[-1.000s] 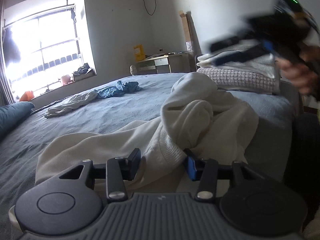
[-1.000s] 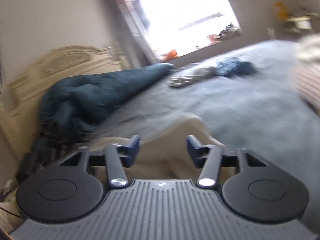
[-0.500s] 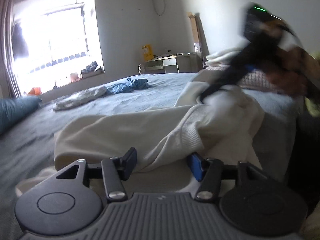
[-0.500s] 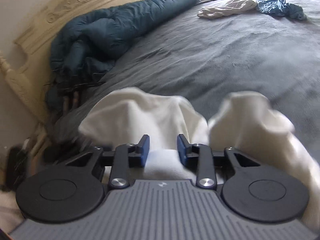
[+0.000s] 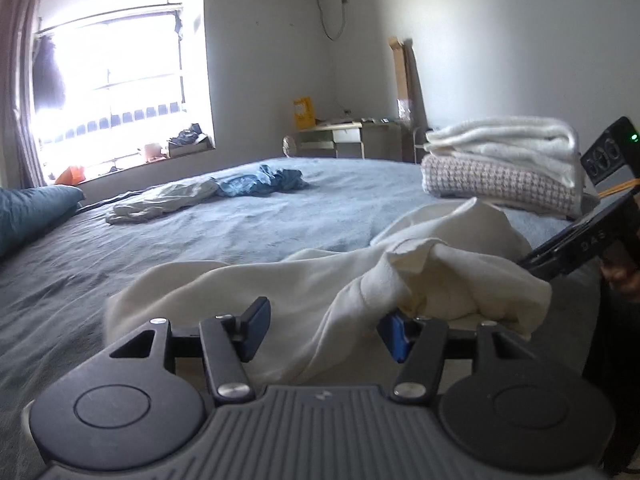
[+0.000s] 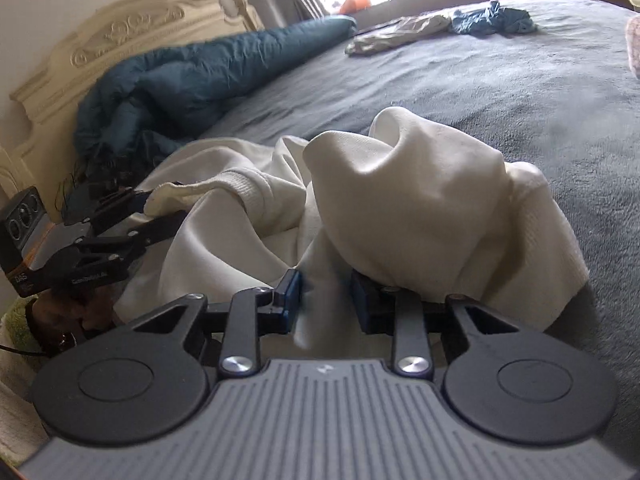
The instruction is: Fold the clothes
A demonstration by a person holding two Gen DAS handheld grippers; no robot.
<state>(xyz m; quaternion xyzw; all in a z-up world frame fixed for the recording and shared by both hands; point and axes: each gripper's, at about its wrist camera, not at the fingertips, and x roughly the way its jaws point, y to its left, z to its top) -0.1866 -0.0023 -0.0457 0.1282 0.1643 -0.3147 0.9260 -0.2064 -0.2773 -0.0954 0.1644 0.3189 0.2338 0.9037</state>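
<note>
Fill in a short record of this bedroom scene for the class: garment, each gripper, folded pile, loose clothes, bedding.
garment: cream sweatshirt, bunched on the bed, not yet folded
right gripper: fingers pinch a fold of the sweatshirt
left gripper: fingers apart, sweatshirt cloth between them; grip unclear
folded pile: white item on a checked one, far side of bed
loose clothes: blue garment beside a pale garment, near the window
bedding: teal duvet by the headboard

Sweatshirt [image 5: 420, 276] lying on bed [image 5: 200, 240] at lower centre of left wrist frame, folded stack [image 5: 500, 160] sitting behind it at right, two loose garments [image 5: 208, 196] lying behind at centre left, quilt [image 6: 200, 68] bunching at upper left of right wrist frame.
</note>
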